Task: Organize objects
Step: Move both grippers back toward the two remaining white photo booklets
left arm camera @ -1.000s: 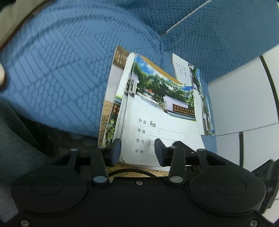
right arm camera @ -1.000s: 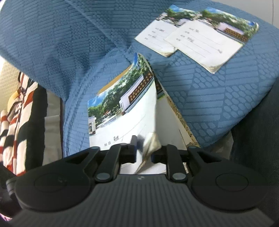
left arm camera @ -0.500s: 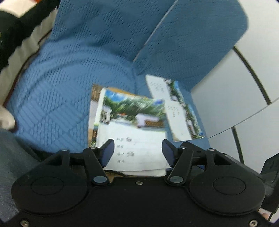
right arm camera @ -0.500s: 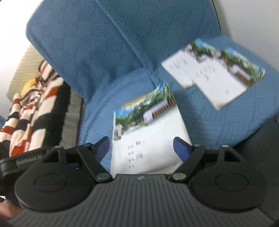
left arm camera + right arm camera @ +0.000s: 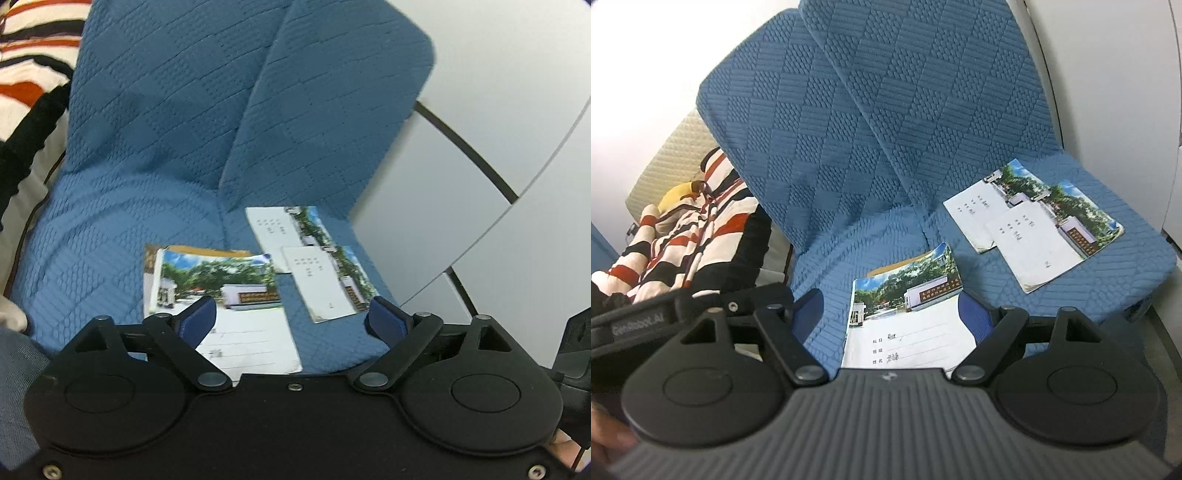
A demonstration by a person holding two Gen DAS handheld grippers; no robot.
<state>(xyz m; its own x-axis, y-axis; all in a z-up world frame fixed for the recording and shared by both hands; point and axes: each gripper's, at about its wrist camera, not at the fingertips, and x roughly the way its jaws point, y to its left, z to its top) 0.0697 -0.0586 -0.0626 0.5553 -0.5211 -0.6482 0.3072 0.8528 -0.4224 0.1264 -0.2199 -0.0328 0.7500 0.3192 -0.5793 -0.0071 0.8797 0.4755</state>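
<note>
A stack of notebooks (image 5: pixel 236 295) with a photo cover lies flat on the near blue seat cushion (image 5: pixel 92 258), a brown cover showing under it. Two more notebooks (image 5: pixel 280 232) (image 5: pixel 325 280) overlap on the cushion to its right. My left gripper (image 5: pixel 291 317) hovers above the stack's near right corner. Its jaws are opening, with nothing gripped between them. In the right wrist view the stack (image 5: pixel 908 317) shows between the wide-open fingers of my right gripper (image 5: pixel 890 310), which hangs above it without touching. The other two notebooks (image 5: pixel 990 206) (image 5: pixel 1045 243) lie further right.
Blue quilted backrest cushions (image 5: pixel 886 110) rise behind the seat. A red, white and black striped garment (image 5: pixel 683 236) with a yellow plush lies on a beige cushion (image 5: pixel 672 155) at the left. White wall panels (image 5: pixel 480 184) stand to the right of the sofa.
Both grippers opened and let go of the notebook stack, then rose and drew back. The stack, lifted at its near edge before, now lies flat on the seat.
</note>
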